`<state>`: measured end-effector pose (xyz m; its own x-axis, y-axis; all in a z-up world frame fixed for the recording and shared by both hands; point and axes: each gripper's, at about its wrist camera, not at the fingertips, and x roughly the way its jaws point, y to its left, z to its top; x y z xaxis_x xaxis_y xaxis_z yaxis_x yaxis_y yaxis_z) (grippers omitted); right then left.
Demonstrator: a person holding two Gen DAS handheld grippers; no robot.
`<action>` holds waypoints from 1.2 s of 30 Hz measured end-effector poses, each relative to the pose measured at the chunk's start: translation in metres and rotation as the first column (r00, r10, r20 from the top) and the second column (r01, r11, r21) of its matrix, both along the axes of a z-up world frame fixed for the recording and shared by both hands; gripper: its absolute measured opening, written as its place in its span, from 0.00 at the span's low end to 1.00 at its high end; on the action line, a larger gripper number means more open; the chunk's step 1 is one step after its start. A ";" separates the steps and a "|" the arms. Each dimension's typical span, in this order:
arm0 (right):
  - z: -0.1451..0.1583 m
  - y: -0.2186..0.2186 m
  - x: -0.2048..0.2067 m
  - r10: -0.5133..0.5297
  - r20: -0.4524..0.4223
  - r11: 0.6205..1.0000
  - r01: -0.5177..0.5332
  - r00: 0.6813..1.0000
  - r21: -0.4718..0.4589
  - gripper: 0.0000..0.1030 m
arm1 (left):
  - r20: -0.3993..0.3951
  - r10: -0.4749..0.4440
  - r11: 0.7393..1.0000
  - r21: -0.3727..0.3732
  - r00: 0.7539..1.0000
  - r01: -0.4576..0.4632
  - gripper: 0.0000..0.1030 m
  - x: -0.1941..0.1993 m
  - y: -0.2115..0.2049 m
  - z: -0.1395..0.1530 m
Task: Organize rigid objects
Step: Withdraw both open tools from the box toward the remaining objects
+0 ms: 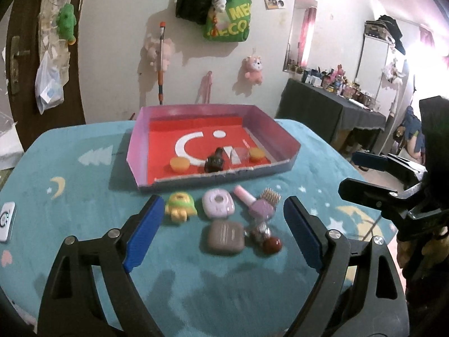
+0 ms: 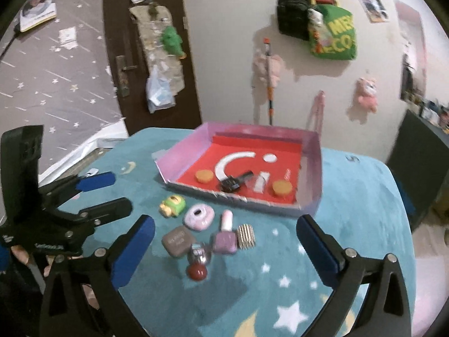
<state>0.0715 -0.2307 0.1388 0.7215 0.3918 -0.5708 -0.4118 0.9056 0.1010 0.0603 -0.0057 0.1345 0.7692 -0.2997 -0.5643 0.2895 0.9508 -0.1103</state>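
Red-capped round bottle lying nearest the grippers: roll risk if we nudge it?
Likely yes: the small bottle lies on its side, with a rounded clear body and a round red cap, so a side push may roll it. The soft blanket should damp that somewhat. It looks glassy and smooth, so possibly slippery and fragile in the jaws.

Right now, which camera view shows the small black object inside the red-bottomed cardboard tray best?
The right wrist view shows the small black object best: there it lies sideways in the red-bottomed cardboard tray, so its long shape is visible. In the left wrist view, the same object appears end-on, as a dark, blurred lump.
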 end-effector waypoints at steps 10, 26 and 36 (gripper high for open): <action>-0.046 0.002 -0.020 -0.119 0.023 0.993 0.119 0.993 -0.020 1.00 | -0.025 0.034 0.999 0.016 0.999 -0.033 0.85 -0.010 -0.004 -0.040; -0.096 -0.003 0.000 -0.173 -0.095 0.985 0.174 0.980 0.006 1.00 | -0.135 0.065 0.998 0.007 0.989 -0.064 0.85 0.013 -0.001 -0.083; -0.100 -0.002 0.005 -0.171 -0.114 0.985 0.171 0.979 -0.003 1.00 | -0.154 0.067 0.998 0.024 0.986 -0.064 0.85 0.019 -0.002 -0.087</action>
<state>0.0760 -0.2329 0.0388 0.7087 0.2723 -0.6508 -0.2363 0.9608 0.1447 0.0792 -0.0077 0.0480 0.6902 -0.2401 -0.6826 0.2077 0.9694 -0.1311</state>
